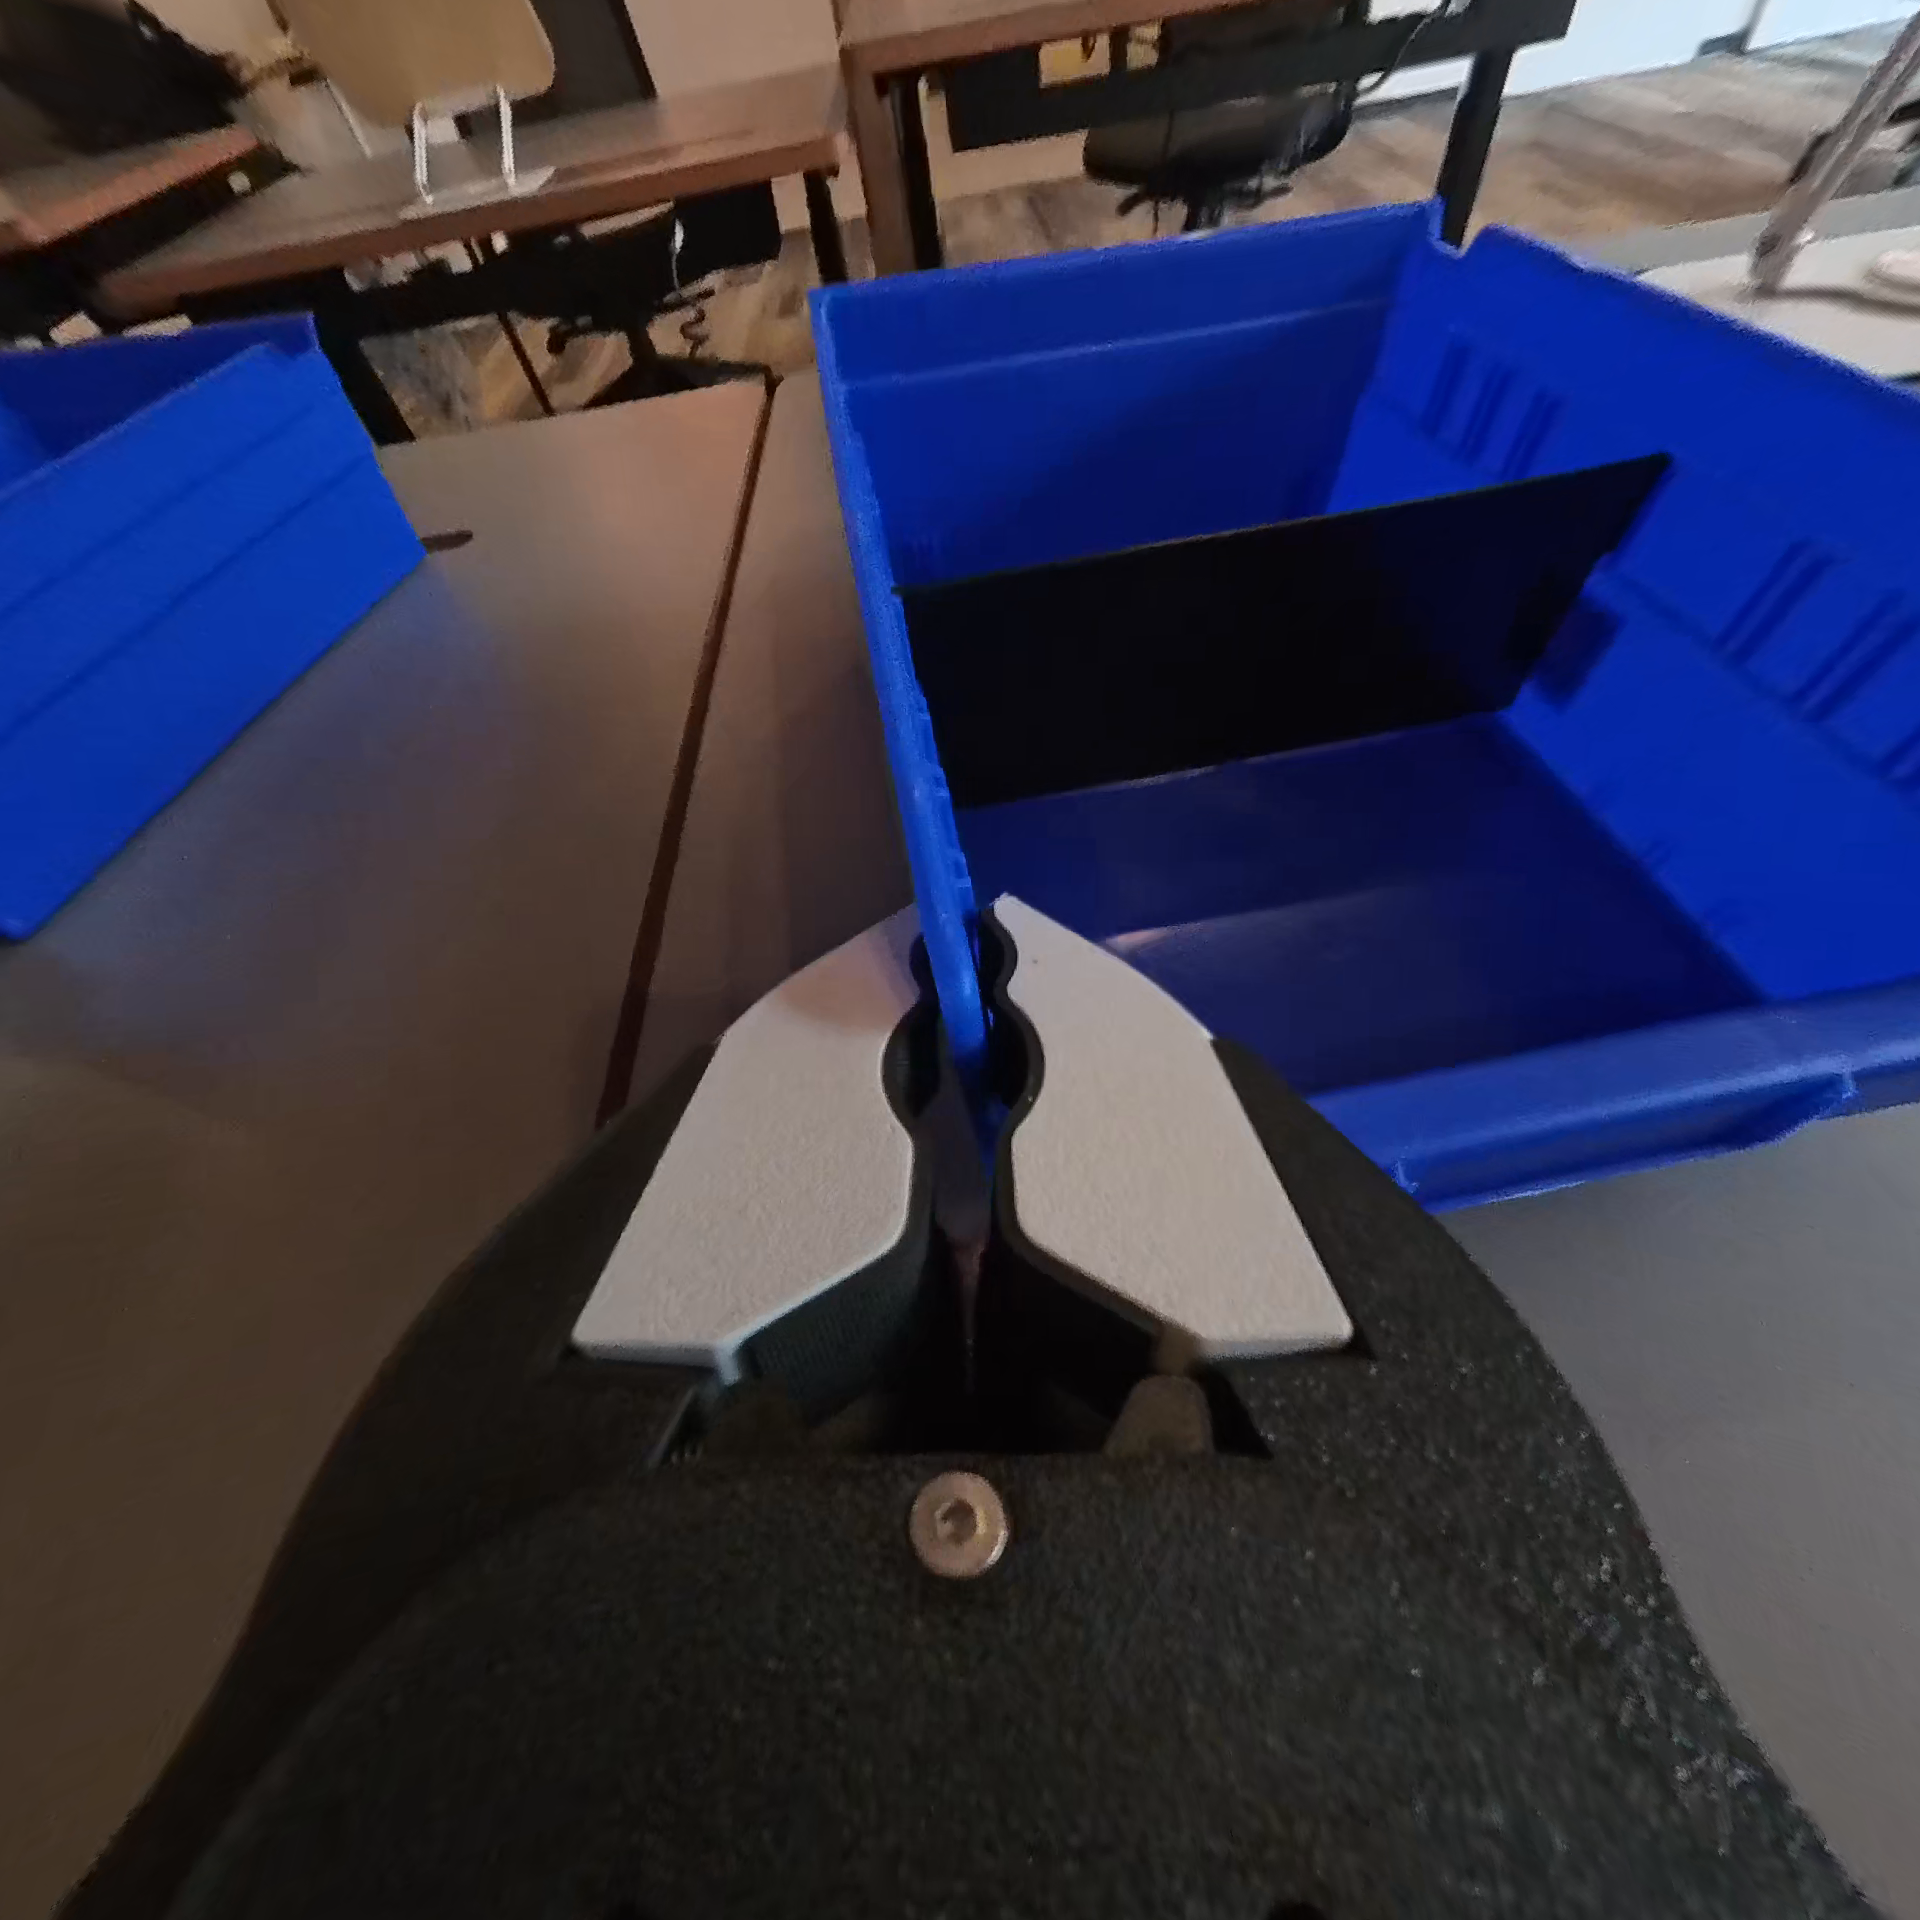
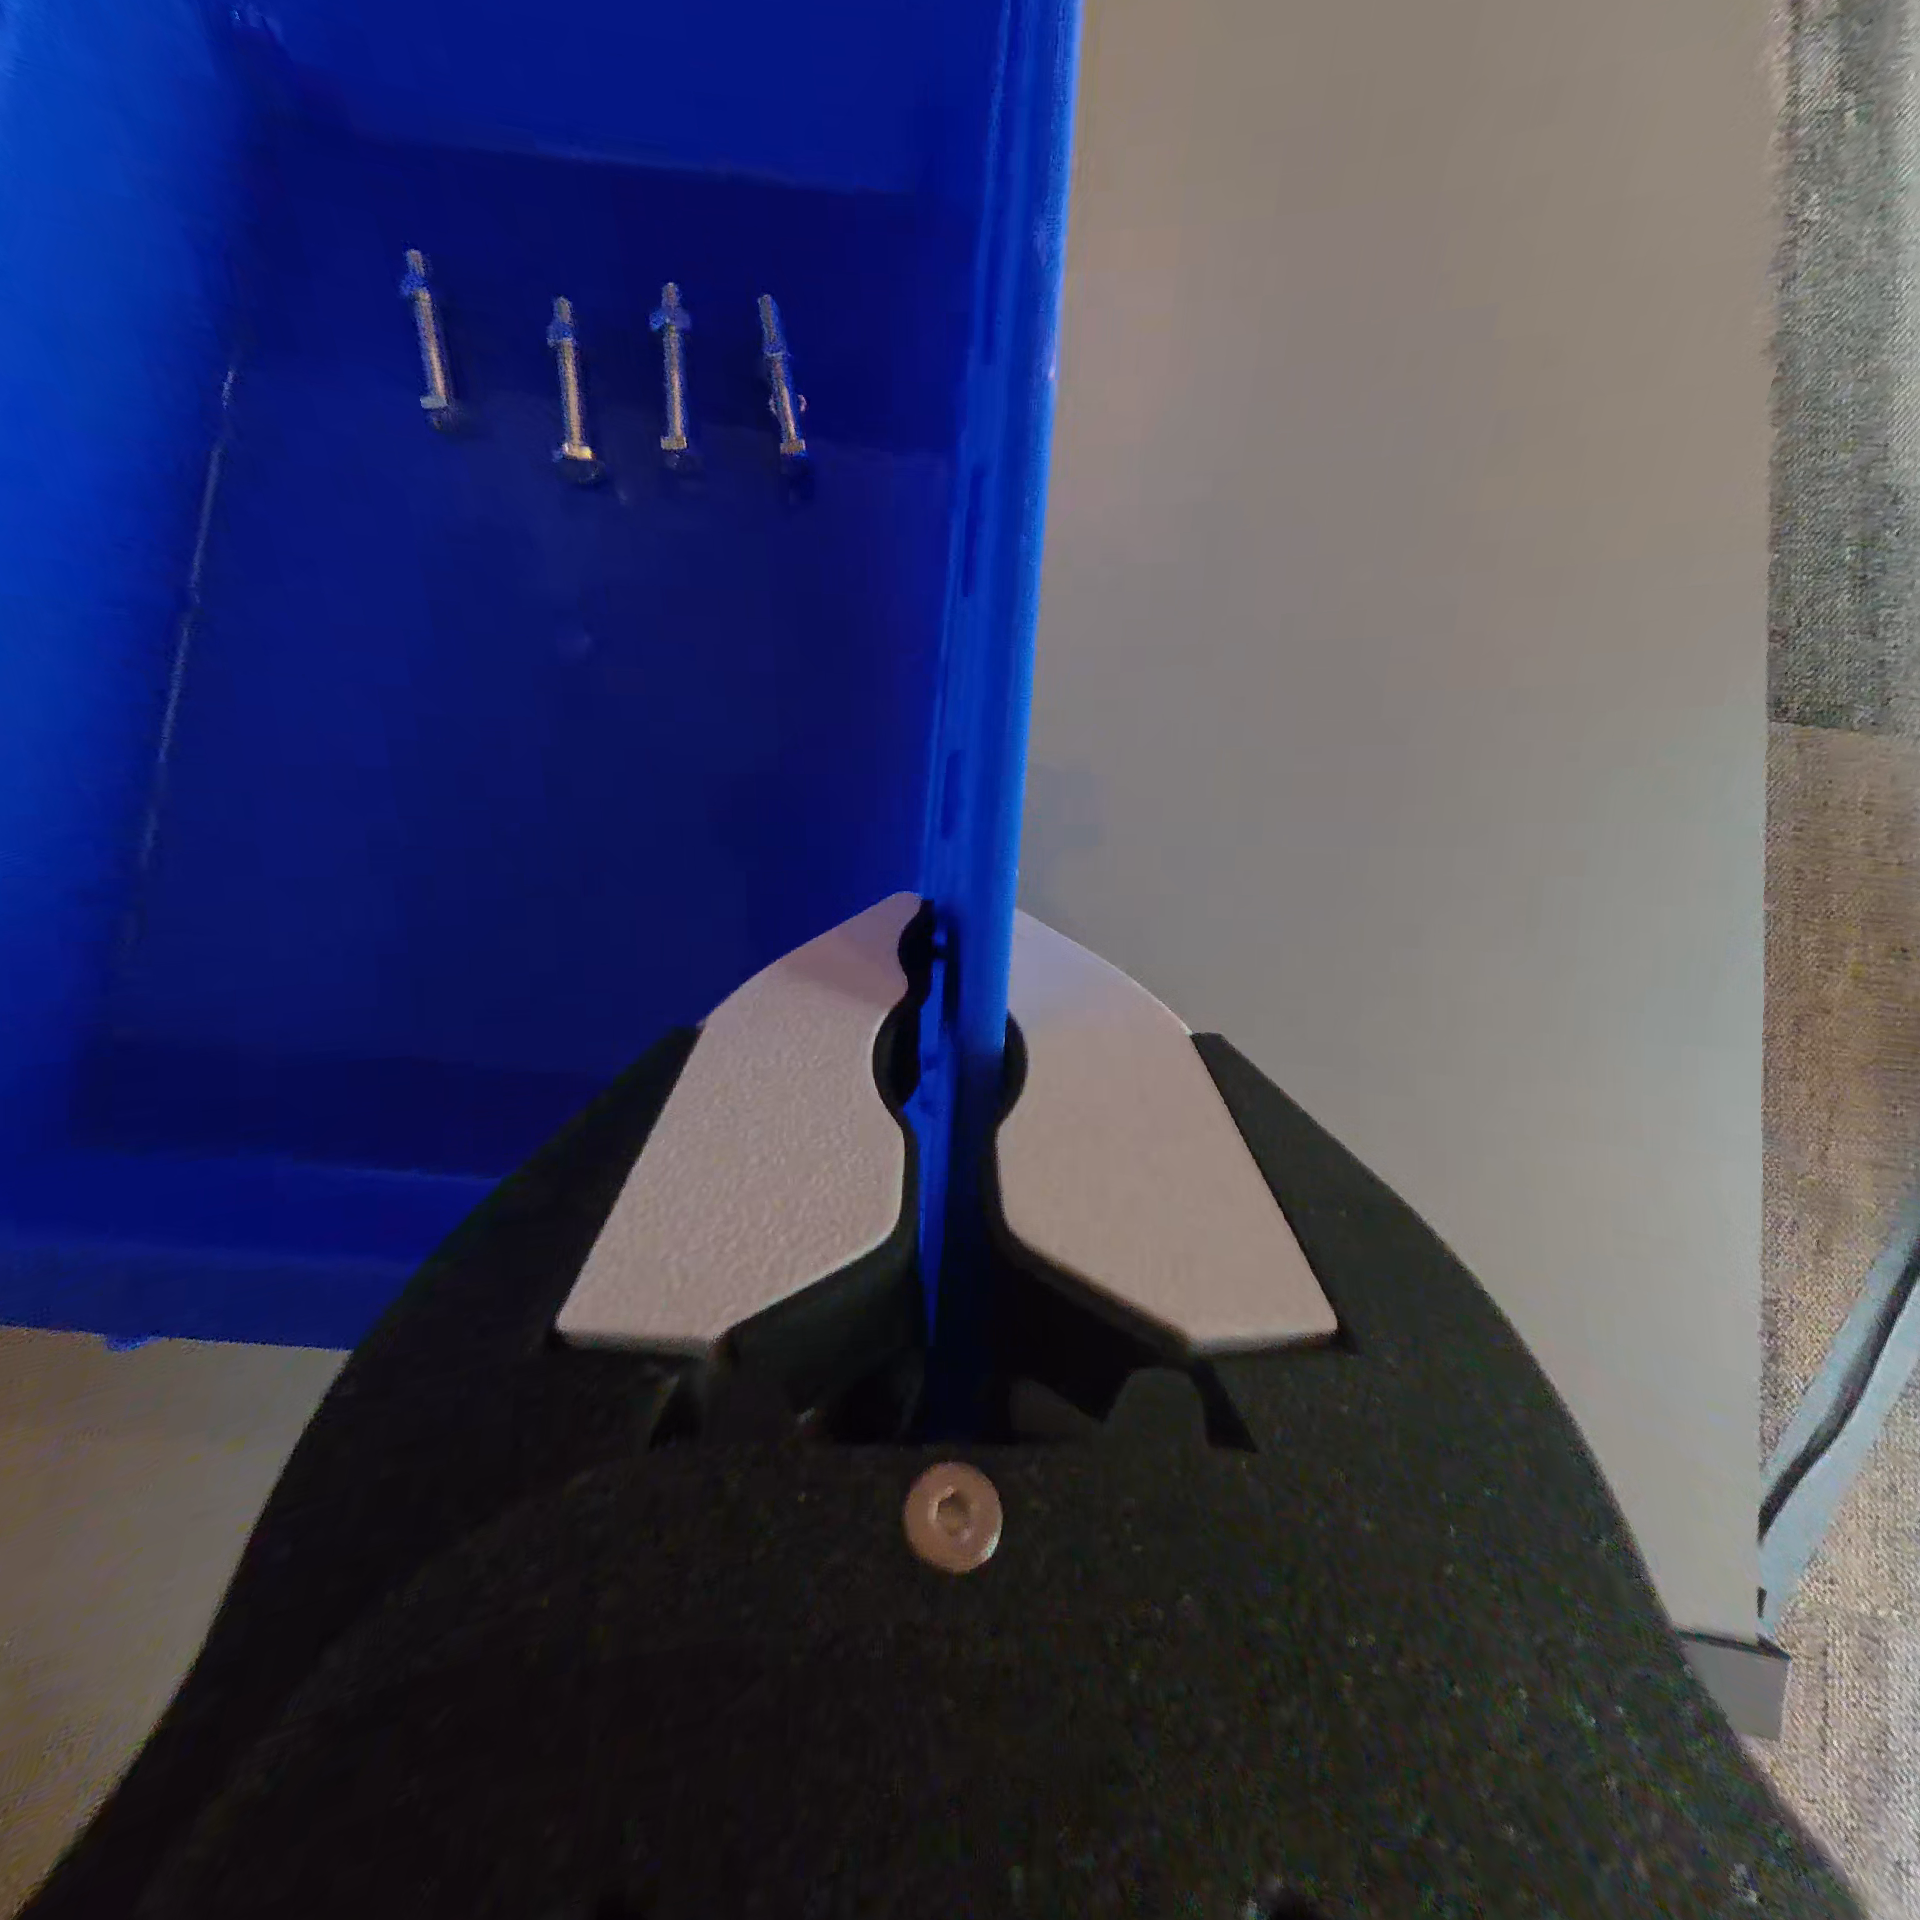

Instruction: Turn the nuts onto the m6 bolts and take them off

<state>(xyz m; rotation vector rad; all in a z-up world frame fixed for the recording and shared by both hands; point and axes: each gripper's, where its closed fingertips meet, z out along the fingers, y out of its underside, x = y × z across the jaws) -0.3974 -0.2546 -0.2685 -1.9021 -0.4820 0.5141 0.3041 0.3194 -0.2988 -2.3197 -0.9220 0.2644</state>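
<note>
My left gripper [image 1: 961,935] is shut on the left side wall [image 1: 904,727] of a blue bin, one pad outside and one inside. A black divider [image 1: 1247,644] crosses that bin, and its near compartment shows no parts. My right gripper [image 2: 966,925] is shut on the right side wall [image 2: 997,520] of a blue bin. Several silver bolts [image 2: 566,395] lie side by side on that bin's floor [image 2: 520,779], far from the fingers, with what look like nuts near their far ends. Neither view shows the other gripper.
A second blue bin [image 1: 156,623] stands at the left on the grey table [image 1: 468,831], which has a seam [image 1: 686,727] down its middle. Desks and office chairs [image 1: 1195,156] stand behind. The table's right edge [image 2: 1766,935] drops to grey carpet [image 2: 1849,727]. The gap from one gripper's tips to the other's is roughly 90 cm.
</note>
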